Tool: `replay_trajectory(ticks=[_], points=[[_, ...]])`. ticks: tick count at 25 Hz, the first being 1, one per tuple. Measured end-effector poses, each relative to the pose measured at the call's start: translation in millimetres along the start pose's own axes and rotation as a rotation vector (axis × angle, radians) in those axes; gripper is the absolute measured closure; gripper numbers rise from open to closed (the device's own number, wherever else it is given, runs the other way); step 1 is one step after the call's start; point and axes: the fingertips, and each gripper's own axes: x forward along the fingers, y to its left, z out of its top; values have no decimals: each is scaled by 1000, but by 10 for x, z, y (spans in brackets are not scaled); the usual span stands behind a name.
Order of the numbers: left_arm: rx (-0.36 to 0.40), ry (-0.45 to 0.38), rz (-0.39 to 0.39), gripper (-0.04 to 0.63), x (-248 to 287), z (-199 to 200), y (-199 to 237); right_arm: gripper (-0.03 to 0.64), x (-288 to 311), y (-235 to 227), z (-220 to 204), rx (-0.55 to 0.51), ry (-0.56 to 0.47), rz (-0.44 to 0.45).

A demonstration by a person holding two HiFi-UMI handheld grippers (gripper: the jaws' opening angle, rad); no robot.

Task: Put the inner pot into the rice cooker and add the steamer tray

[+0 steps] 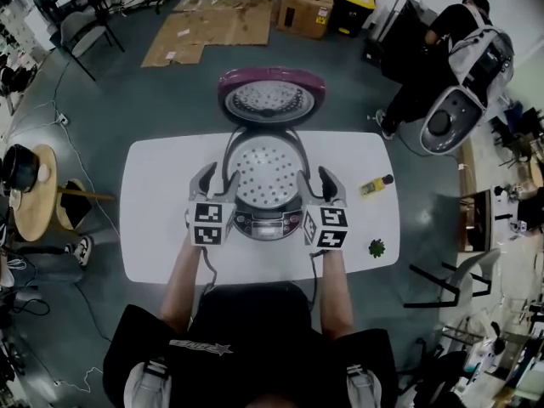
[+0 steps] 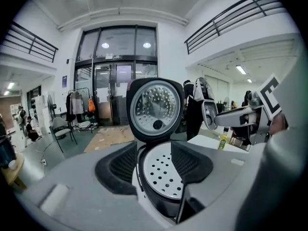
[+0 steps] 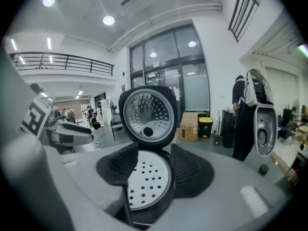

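Prob. lab/workshop: cardboard boxes (image 1: 308, 5), mezzanine (image 3: 62, 61)

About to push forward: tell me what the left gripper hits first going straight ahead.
Probably the rim of the rice cooker and the steamer tray in it, between the open jaws of the left gripper; depth is unclear.

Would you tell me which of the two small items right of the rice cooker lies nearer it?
The yellow bottle; the green item lies further off, toward the near edge of the table.
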Motion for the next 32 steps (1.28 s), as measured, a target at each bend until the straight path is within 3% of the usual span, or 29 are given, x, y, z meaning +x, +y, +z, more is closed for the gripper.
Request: replay_trajectory(ticks=[5,11,15,16,25,32], points=[[8,-141,16,387,-331,298,4,402,-360,120,317,-52,-145,14],[35,-226,31,425,-743,438,7,402,-774,238,419,-87,-240,1],[40,-260,30,471,-971,366,-6,468,-986,253,338,-85,-267,-34],[40,-261,33,487,-1023,335,-9,502,-1039,257,311,-85,-274,-43],[30,-236,57,559,-1327,-4,-14,587,-1328,393,-75,-109,-240,-56],[26,-216,61,580,-1400,-84,-54,611,-1385,375,-182,-83,-220,-66]])
